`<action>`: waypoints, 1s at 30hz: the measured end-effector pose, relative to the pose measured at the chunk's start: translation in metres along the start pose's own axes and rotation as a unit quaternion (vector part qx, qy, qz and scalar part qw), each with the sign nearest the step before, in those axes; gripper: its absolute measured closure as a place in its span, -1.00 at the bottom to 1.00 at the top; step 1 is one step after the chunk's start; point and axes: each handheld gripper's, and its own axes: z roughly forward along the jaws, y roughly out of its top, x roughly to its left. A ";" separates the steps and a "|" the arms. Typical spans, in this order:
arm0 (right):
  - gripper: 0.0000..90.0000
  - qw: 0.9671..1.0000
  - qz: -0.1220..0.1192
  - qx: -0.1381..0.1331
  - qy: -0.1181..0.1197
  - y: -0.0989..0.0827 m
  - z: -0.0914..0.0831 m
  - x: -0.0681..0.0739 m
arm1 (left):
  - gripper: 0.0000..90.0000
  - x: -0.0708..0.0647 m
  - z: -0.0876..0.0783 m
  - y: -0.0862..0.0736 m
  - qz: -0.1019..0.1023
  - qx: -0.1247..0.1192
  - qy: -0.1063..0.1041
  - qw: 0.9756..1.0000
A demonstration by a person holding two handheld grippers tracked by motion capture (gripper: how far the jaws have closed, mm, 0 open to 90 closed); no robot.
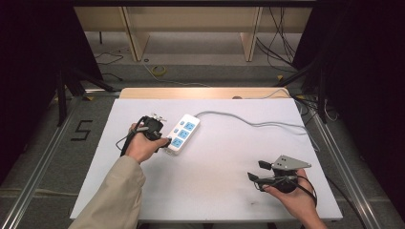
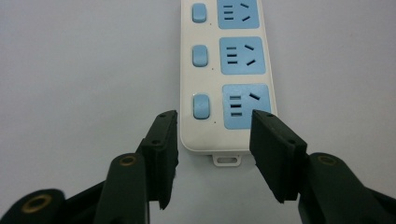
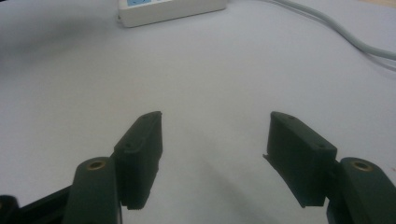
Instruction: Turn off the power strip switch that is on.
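Note:
A white power strip with three blue sockets and blue switches lies at the left middle of the white table top. In the left gripper view the power strip runs away from me, its near end with a small mounting tab between my jaws. My left gripper is open, one jaw on each side of that end, with no pad pressing on it. My right gripper rests open over bare table at the front right, nothing between its jaws. The power strip lies far ahead of it.
The strip's grey cable curves from its far end across the table to the right edge. Dark stands and cables flank the table on the floor. A wooden shelf frame stands behind it.

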 end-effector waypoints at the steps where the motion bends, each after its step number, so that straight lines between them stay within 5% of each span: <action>1: -0.18 1.000 0.000 -0.001 0.000 0.000 0.000 0.000 | 0.10 0.000 -0.001 -0.002 0.000 -0.003 -0.003 1.000; 13: -0.18 1.000 0.000 -0.001 0.000 0.000 0.000 0.000 | -0.19 -0.011 -0.014 -0.023 0.033 -0.043 -0.020 0.998; 30: -0.18 1.000 -0.001 0.003 0.001 0.000 0.001 0.000 | -0.36 -0.019 -0.022 -0.059 0.036 -0.075 -0.036 0.996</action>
